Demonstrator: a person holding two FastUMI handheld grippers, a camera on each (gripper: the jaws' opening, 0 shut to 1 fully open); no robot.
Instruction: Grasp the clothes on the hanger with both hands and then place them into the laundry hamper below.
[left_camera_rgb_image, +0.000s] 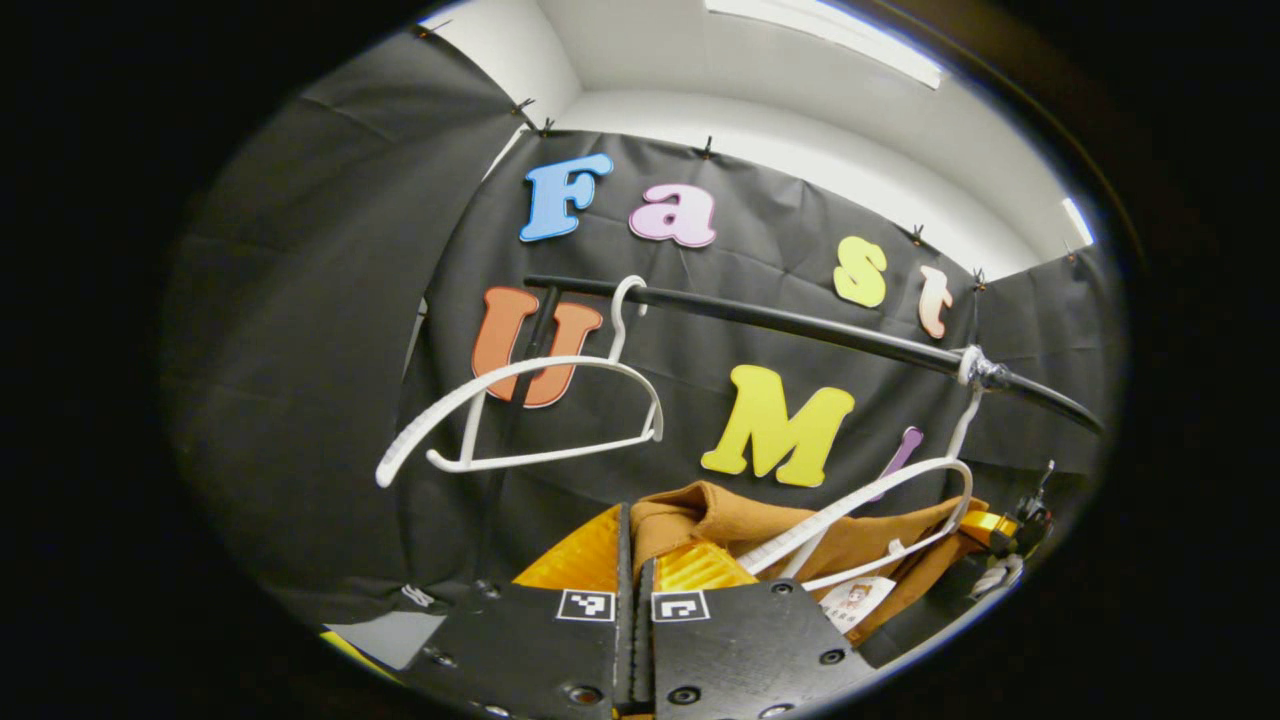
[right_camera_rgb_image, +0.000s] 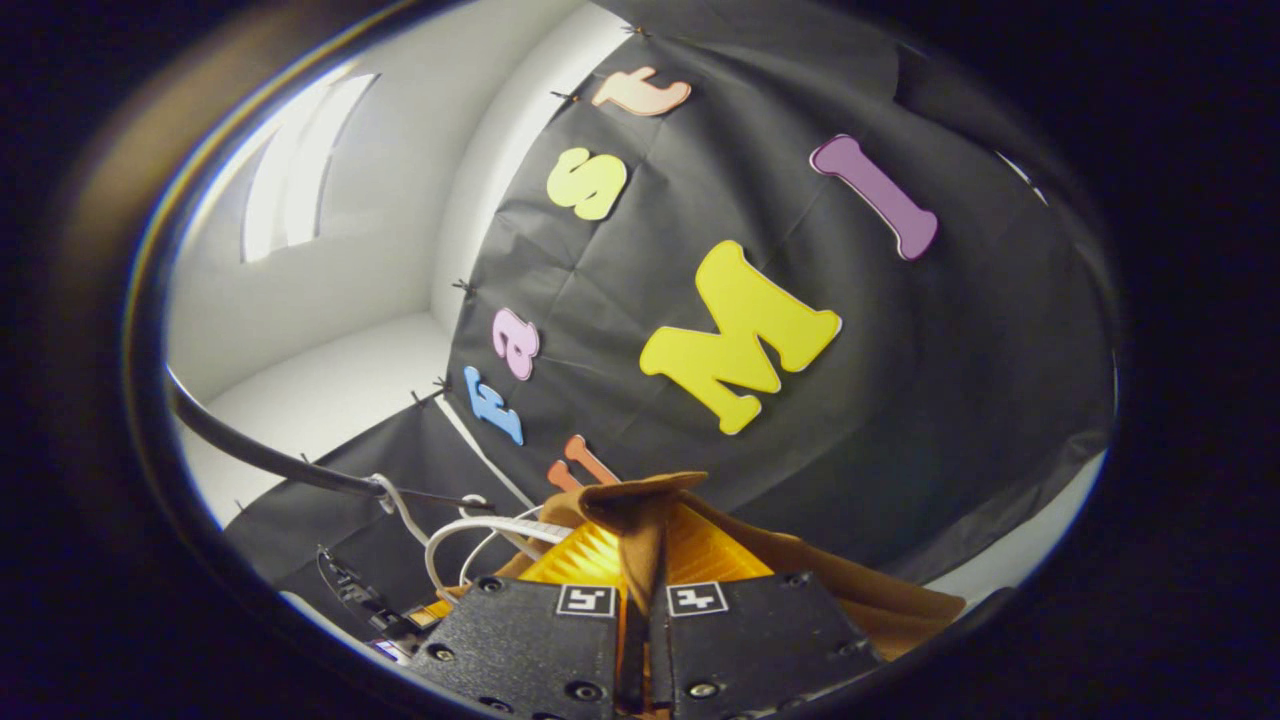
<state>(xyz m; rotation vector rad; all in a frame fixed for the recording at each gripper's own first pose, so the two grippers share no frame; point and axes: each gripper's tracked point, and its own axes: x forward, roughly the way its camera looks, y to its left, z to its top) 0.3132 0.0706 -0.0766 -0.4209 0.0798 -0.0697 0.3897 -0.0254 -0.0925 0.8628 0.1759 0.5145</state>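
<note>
A brown garment (left_camera_rgb_image: 740, 520) hangs bunched on a white hanger (left_camera_rgb_image: 880, 510) hooked over the black rail (left_camera_rgb_image: 800, 325). In the left gripper view, my left gripper (left_camera_rgb_image: 632, 560) is shut on a fold of the cloth, just left of that hanger. In the right gripper view, my right gripper (right_camera_rgb_image: 640, 565) is shut on the brown garment (right_camera_rgb_image: 640, 500), which sticks up between the fingers and trails off to the right. The white hanger (right_camera_rgb_image: 470, 535) lies to its left under the rail (right_camera_rgb_image: 270, 455). The right gripper (left_camera_rgb_image: 1010, 530) also shows at the far right of the left gripper view.
An empty white hanger (left_camera_rgb_image: 520, 410) hangs tilted on the rail's left end. The black cloth wall stands close behind the rail, with a white wall and ceiling above. The left gripper's body (right_camera_rgb_image: 370, 600) sits at the lower left of the right gripper view.
</note>
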